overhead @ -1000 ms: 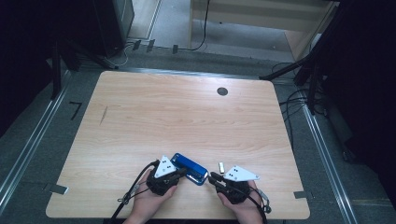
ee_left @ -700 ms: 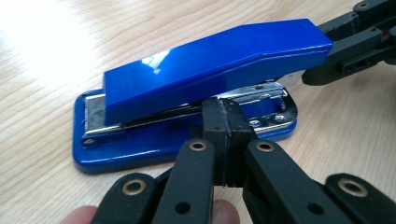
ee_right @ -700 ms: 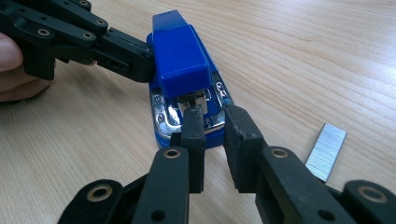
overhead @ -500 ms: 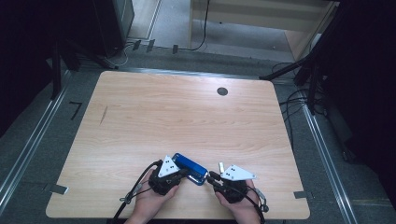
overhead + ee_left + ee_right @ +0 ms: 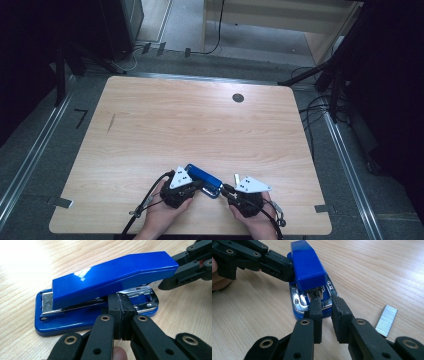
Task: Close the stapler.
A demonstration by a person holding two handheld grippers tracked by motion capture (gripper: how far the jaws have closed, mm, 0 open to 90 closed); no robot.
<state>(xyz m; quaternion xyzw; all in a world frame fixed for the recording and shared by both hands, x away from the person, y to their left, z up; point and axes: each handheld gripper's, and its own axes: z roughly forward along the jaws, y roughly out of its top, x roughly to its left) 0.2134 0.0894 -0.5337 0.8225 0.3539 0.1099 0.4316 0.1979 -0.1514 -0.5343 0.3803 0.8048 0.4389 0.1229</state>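
Observation:
A blue stapler (image 5: 204, 179) lies on the wooden table (image 5: 200, 125) near its front edge, between my two grippers. My left gripper (image 5: 196, 186) comes at it from the left. In the left gripper view its jaws (image 5: 121, 302) are shut pad to pad, and the tips touch the stapler's (image 5: 110, 282) metal magazine under the blue top arm. My right gripper (image 5: 226, 189) faces the stapler's front end. Its jaws (image 5: 326, 301) stand a little apart at the mouth of the stapler (image 5: 308, 267), and nothing is pinched between them. A strip of staples (image 5: 386, 320) lies on the wood to their right.
A person's hands hold both grippers at the table's front edge, with cables trailing back. A black round grommet (image 5: 238, 98) sits at the far side of the table and a dark mark (image 5: 111, 122) at the left. Floor rails and cables flank the table.

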